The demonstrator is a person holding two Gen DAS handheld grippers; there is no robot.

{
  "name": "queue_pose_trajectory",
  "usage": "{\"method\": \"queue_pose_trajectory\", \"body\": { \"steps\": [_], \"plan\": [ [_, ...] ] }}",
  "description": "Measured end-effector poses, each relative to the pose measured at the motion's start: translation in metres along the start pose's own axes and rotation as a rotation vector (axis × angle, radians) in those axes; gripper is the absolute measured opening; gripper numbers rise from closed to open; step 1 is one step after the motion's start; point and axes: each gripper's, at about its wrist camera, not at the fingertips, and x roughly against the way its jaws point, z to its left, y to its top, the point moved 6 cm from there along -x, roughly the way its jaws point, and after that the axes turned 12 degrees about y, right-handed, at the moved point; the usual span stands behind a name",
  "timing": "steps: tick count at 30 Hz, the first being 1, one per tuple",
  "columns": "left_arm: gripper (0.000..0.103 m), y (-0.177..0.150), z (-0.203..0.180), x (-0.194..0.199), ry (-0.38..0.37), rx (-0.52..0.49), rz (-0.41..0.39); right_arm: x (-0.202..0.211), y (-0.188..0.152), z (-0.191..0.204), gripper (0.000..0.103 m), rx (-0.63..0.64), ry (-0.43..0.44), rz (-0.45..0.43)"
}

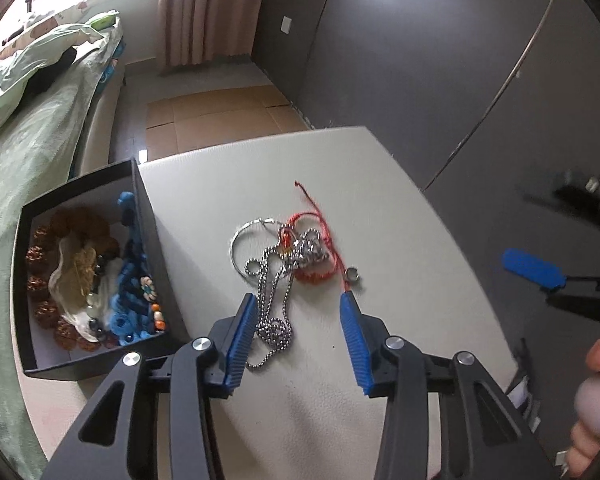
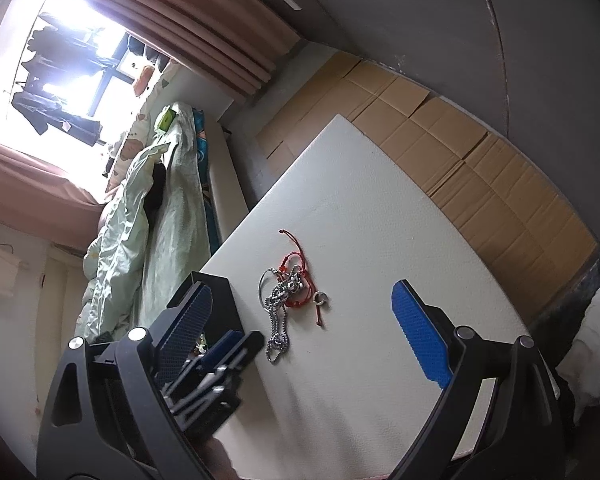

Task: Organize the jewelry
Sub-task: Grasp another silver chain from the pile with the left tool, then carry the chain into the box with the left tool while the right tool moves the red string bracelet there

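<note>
Partly hidden black box [image 2: 220,300] behind wide-open right hand-held gripper [image 2: 300,304]; left hand-held gripper [image 1: 298,300] half-open, empty.

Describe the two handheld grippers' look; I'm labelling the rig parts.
The left gripper and right gripper match: black plastic linkage arms with round silver pivot bolts, each finger faced with a ribbed blue pad. No cables or markings show.

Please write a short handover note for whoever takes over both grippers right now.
Left gripper: open, pads astride the ball chain, not pressing it.
Right gripper: open, empty, held back from the pile.
Black box at the table's left edge already holds beads and blue pieces.
Left on the table: ball chain, silver bangle, red cord bracelet, small ring, tangled together.
</note>
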Motion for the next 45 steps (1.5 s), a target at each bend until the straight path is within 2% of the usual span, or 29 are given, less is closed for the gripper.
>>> {"method": "queue_pose_trajectory", "body": {
  "steps": [4,11,16,17,20,21,24,29,34,39,45],
  "plan": [
    [0.04,-0.007,-0.007,-0.012,0.058,-0.058,-0.013,-0.001,-0.001,0.001,0.091,0.003,0.002,0.008],
    [0.04,-0.015,0.0,-0.031,0.073,-0.053,0.013,0.001,-0.002,0.0,0.091,0.001,0.001,0.01],
    [0.04,-0.019,0.0,-0.031,0.08,-0.079,-0.011,0.002,-0.003,0.0,0.091,0.004,0.003,0.011],
    [0.038,-0.02,0.0,-0.031,0.083,-0.076,-0.018,0.002,-0.002,0.001,0.091,0.005,0.003,0.011],
    [0.013,-0.023,0.004,-0.029,0.122,-0.076,-0.032,0.0,-0.004,0.002,0.091,0.013,0.003,0.018],
    [0.012,-0.023,0.008,-0.029,0.085,-0.049,-0.018,-0.001,-0.005,0.002,0.091,0.016,0.002,0.021],
    [0.011,-0.026,0.007,-0.024,0.075,-0.059,-0.005,-0.003,-0.006,0.003,0.091,0.028,-0.002,0.032],
    [0.011,-0.013,0.005,-0.002,0.033,-0.032,-0.052,-0.008,-0.007,0.004,0.091,0.043,-0.021,0.04],
    [0.01,0.01,0.019,0.036,-0.026,0.042,-0.123,-0.013,-0.009,0.004,0.091,0.046,-0.038,0.042],
    [0.01,0.034,0.034,0.075,-0.059,0.101,-0.201,-0.017,-0.008,0.001,0.091,0.037,-0.044,0.038],
    [0.01,0.057,0.036,0.115,-0.075,0.114,-0.286,-0.025,-0.004,-0.004,0.091,0.019,-0.059,0.028]
  ]
}}
